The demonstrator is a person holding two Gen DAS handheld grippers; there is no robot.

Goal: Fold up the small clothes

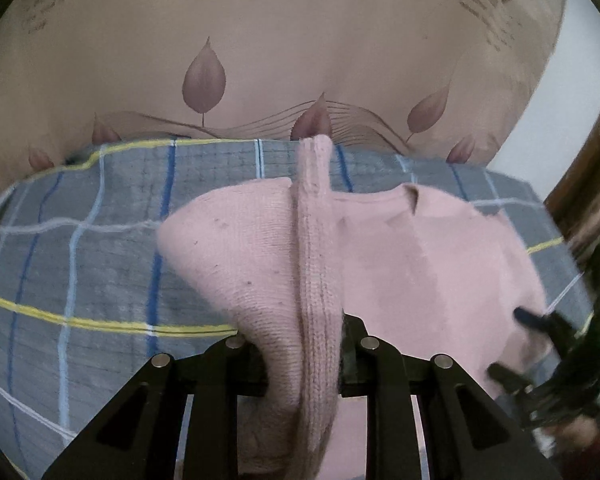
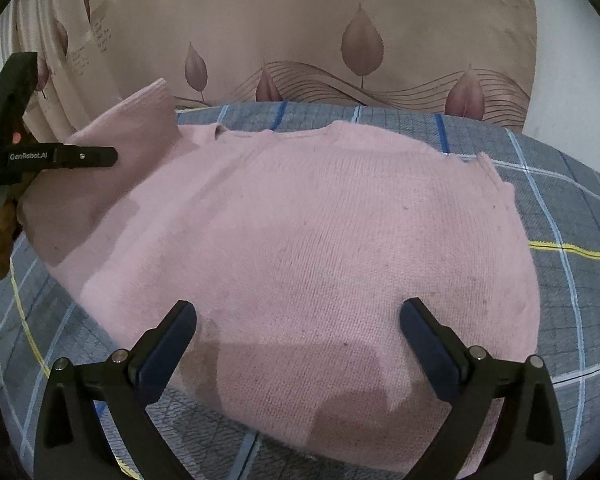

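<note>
A small pink knitted sweater (image 2: pixel 308 232) lies flat on a grey plaid bedspread (image 2: pixel 572 240). In the left wrist view my left gripper (image 1: pixel 304 344) is shut on the sweater's left sleeve (image 1: pixel 316 240), which runs up between the fingers and stands lifted over the body. The right wrist view shows that gripper (image 2: pixel 80 156) at the far left, holding the raised sleeve (image 2: pixel 140 128). My right gripper (image 2: pixel 300 320) is open and empty, hovering over the sweater's lower body; it also shows blurred in the left wrist view (image 1: pixel 540 344).
A beige headboard or cover with a leaf pattern (image 1: pixel 260 40) rises behind the bed. A white wall (image 1: pixel 560 100) and a wooden edge (image 1: pixel 588 184) lie at the right. The plaid bedspread (image 1: pixel 80 260) extends left of the sweater.
</note>
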